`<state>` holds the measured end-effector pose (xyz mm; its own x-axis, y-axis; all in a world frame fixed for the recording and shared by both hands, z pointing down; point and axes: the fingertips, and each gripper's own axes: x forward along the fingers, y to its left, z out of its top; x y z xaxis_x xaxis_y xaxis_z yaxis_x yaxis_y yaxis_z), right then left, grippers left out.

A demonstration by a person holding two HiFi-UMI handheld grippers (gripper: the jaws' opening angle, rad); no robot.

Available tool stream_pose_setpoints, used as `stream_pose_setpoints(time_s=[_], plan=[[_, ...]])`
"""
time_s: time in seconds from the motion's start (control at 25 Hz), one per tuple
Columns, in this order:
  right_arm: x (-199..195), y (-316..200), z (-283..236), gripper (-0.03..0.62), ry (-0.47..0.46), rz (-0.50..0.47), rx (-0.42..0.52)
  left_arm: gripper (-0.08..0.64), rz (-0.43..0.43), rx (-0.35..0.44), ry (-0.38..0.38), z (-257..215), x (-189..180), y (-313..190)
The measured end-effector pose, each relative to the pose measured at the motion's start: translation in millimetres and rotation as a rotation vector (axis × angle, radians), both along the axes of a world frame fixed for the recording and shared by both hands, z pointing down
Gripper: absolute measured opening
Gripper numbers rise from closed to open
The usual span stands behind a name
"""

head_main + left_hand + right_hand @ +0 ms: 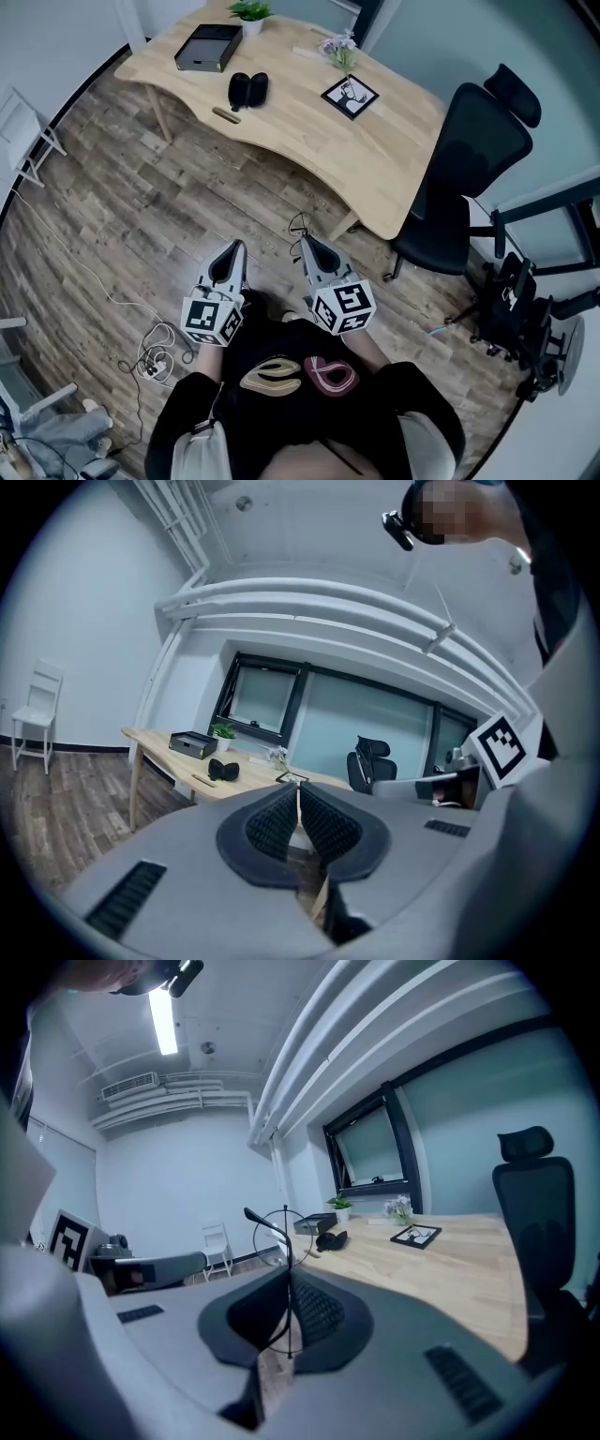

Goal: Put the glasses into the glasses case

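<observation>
One pair of thin wire-rimmed glasses (276, 1237) sits pinched in my right gripper's (286, 1279) closed jaws, a lens sticking up at twelve o'clock. My left gripper (298, 803) has its jaws drawn together on nothing. At eleven o'clock from both grippers (well apart), the black glasses case (247, 89) lies open on the wooden desk (394, 159).

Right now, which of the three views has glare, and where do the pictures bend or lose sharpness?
Right gripper view: the ceiling lamp burns out to white glare, while the thin glasses in the jaws stay readable. Left gripper view: the light is even with no glare, and the left gripper, close to the lens, looks soft. Head view: wide-angle distortion curves the desk, and the corners are dark.
</observation>
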<state>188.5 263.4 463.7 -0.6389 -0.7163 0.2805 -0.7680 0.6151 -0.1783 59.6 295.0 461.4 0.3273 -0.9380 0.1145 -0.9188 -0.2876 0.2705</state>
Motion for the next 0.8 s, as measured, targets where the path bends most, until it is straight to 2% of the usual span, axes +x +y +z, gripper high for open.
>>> stream_pose_setpoints(time_s=[0.32,0.8], plan=[[-34,-49,-7,0.018,0.013,0.038,0.026,0.023,0.037,0.022,-0.004,-5,-38,-56],[-92,-92,-5,0.018,0.005,0.092,0.026,0.023,0.098,0.040,-0.022,-11,-96,-105]])
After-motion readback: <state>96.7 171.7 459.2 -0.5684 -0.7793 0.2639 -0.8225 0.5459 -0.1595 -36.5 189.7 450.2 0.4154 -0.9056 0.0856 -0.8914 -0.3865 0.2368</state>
